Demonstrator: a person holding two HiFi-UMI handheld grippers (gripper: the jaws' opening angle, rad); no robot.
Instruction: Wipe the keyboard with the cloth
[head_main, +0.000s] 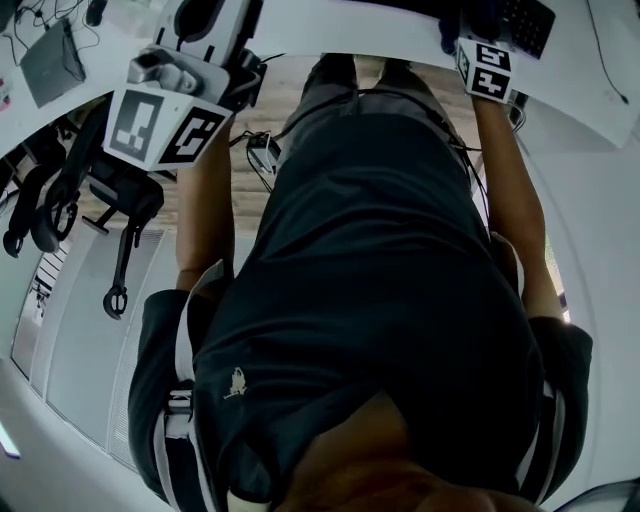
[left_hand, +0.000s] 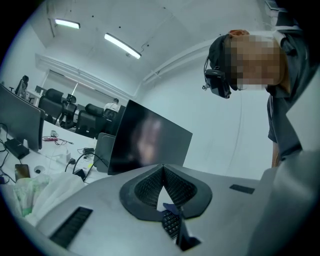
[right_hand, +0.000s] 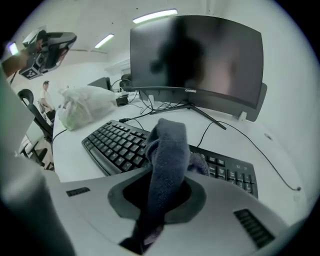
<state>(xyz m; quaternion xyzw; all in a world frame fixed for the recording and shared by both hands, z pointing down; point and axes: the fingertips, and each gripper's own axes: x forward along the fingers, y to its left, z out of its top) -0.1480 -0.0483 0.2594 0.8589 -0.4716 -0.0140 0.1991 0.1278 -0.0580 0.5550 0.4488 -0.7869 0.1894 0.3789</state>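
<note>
A black keyboard lies on the white desk in front of a dark curved monitor. My right gripper is shut on a dark blue-grey cloth, which stands up from the jaws and hangs over the middle of the keyboard. In the head view the right gripper is at the upper right, beside the keyboard's corner. My left gripper is held off to the upper left, away from the desk. Its pads meet at the tip with nothing between them, and the left gripper points up into the room.
A white plastic bag sits left of the keyboard. Cables run from the monitor stand across the desk. An office chair stands on the floor at my left. Another monitor and more desks show in the left gripper view.
</note>
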